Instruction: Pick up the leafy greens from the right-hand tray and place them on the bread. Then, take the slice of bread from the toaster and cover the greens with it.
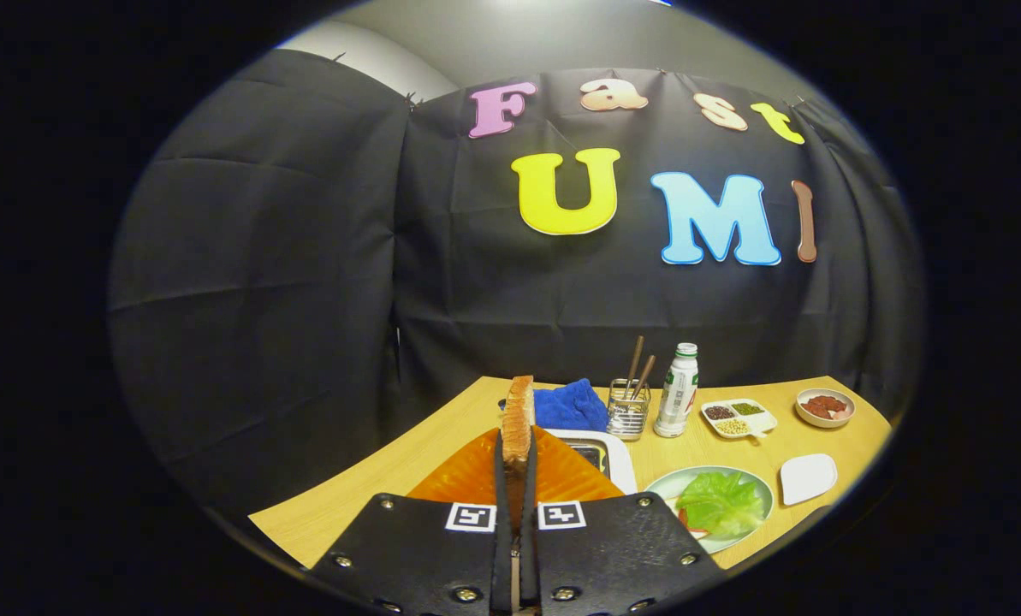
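The gripper [517,479] is held up above the light wooden table [373,479], and its two fingers are pressed together on a golden-brown slice of toasted bread [519,419]. The slice stands on its thin edge between the fingers and sticks up past their tips. Below the slice and the fingers sits an orange ribbed thing [476,475], maybe a plate or a cover; I cannot tell which. Just to the right of it is a white toaster [617,462] with a dark slot in its top. To the right of the toaster, near the front of the table, lies a round pale green plate [762,488], and on it sits a crinkly light green lettuce leaf [720,505]. Something red and white peeks out from under the leaf, but I cannot tell what it is. Beside that plate is a small white square dish [808,477]. Farther back, near the dark cloth wall, a folded blue cloth [570,405] lies behind the bread. Next to the cloth is a clear cup with brown sticks [630,402], then a tall white bottle with a green cap [677,391]. After that come a white tray with small heaps of beans [738,417] and a small round bowl with red-brown food [825,406].
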Motion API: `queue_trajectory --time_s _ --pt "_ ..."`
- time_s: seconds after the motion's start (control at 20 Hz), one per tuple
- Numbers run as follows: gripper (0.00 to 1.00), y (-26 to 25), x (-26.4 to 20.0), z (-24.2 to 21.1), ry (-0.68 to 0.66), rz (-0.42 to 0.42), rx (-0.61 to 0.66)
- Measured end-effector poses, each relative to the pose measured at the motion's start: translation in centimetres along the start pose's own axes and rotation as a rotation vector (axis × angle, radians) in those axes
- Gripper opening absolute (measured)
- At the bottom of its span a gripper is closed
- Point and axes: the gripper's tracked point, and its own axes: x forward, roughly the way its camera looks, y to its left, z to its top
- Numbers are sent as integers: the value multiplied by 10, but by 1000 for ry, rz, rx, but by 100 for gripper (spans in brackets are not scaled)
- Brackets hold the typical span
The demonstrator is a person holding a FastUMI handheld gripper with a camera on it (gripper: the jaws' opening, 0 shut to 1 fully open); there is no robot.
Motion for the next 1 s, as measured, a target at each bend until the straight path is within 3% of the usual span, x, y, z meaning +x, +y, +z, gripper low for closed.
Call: queue_trajectory --time_s 0.25,0.6,1.0 --pt "4 -9 -13 26 -36 28 48" --pt "4 -44 -33 54 -80 -1 78" --pt "4 -130 -53 34 -64 -93 65"
